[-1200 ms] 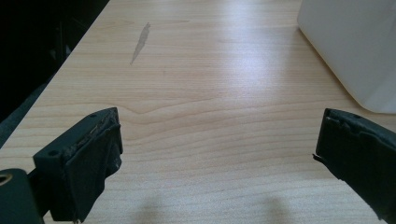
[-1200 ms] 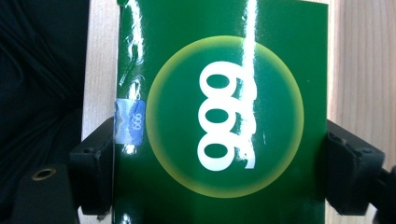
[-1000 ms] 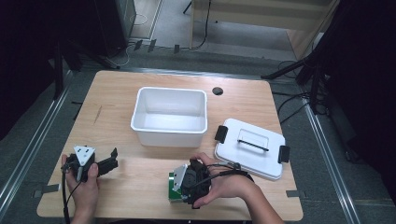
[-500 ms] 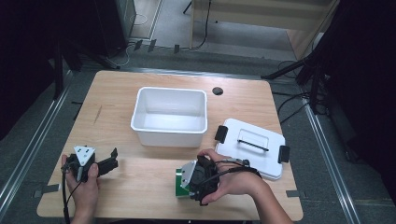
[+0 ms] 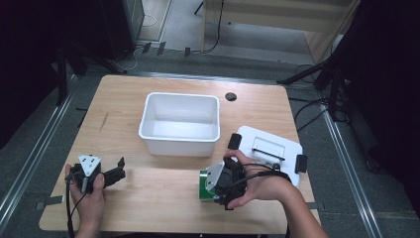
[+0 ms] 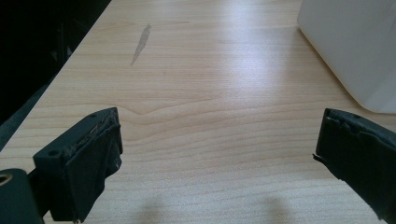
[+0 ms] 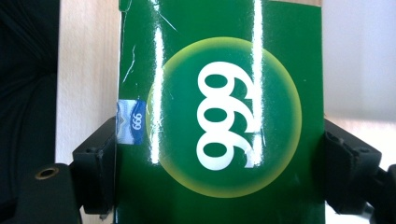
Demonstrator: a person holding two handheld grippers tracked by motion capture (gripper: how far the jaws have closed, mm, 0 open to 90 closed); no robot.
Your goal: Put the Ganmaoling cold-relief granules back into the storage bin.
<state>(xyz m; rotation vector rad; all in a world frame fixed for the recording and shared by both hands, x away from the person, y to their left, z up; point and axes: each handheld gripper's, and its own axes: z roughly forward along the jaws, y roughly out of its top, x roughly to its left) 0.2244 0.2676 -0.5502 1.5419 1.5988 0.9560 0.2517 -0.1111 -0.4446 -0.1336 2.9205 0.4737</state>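
A glossy green box (image 7: 219, 121) printed with "999" in a yellow-rimmed circle sits between the jaws of my right gripper (image 7: 222, 156), which is shut on its two sides. From above, the green box (image 5: 202, 185) is near the table's front edge, just ahead of my right gripper (image 5: 209, 187), in front of the white bin (image 5: 178, 136). My left gripper (image 5: 118, 170) is at the front left, open, nothing between its jaws. In its own view my left gripper (image 6: 219, 128) stands wide apart over bare wood, the white bin (image 6: 350, 46) at upper right.
A white lid (image 5: 270, 148) with black clips and a handle lies right of the bin, close to the person's right hand. A small black disc (image 5: 230, 96) sits behind the bin. Bare wooden table (image 5: 124, 99) stretches left of the bin.
My right gripper has carried the green box a little to the right and away from the front edge. My left gripper has stayed where it was.
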